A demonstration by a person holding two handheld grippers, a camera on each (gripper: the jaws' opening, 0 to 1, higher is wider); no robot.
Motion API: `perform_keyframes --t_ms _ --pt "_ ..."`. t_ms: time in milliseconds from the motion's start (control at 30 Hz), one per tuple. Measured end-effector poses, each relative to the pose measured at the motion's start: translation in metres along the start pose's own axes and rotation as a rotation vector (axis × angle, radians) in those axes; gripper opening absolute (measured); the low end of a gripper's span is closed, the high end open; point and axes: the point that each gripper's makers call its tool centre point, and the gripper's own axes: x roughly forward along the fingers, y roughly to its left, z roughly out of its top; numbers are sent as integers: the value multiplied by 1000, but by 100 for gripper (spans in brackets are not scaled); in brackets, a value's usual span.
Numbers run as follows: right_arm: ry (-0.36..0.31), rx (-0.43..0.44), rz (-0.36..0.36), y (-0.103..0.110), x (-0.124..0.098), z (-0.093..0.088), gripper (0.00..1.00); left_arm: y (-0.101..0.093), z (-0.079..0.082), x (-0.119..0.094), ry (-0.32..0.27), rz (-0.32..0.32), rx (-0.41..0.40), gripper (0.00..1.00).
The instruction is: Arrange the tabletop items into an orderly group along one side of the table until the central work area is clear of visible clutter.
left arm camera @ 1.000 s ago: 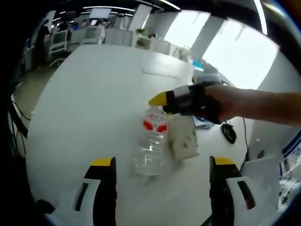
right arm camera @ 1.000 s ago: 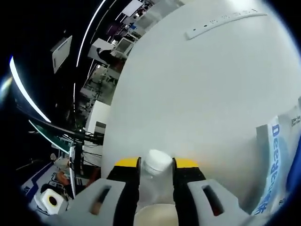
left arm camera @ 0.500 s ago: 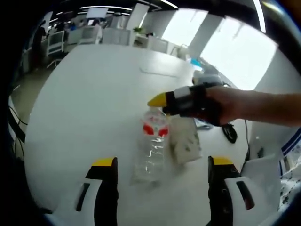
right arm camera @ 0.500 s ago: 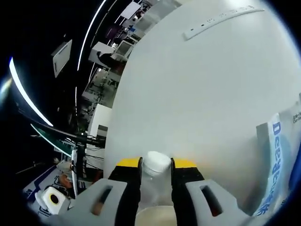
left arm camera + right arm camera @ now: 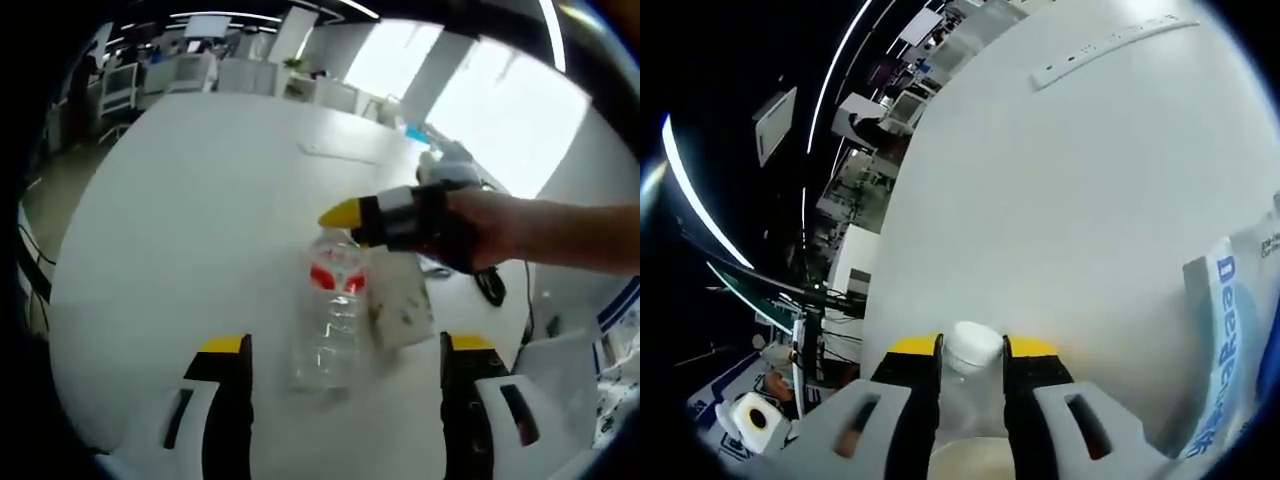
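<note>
A clear plastic bottle (image 5: 332,318) with a red label and a white cap (image 5: 973,346) stands tilted on the white table (image 5: 190,220). My right gripper (image 5: 972,346) is shut on the bottle's cap. In the left gripper view, that right gripper (image 5: 345,214) comes in from the right, held by a hand, at the bottle's top. My left gripper (image 5: 346,345) is open, its jaws wide apart, with the bottle's base a little beyond them. A pale speckled packet (image 5: 400,308) lies right beside the bottle.
A long flat strip (image 5: 340,152) lies farther along the table, also visible as a strip (image 5: 1110,44) in the right gripper view. A white-and-blue bag (image 5: 1225,340) sits at the right. A black cable (image 5: 489,284) hangs off the table edge. Office desks stand behind.
In the left gripper view, the right gripper and the bottle top have drifted slightly right and the bottle stands a bit more upright. The grip on the cap is unchanged.
</note>
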Motion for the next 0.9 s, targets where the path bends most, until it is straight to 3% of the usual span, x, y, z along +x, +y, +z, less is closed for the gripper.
perform_keyframes --t_ms 367,900 --pt "-13 -36 19 7 -2 2 21 5 5 0 -3 -6 15 73" --pt "-32 -166 78 30 -8 4 20 8 15 2 -5 -46 41 71"
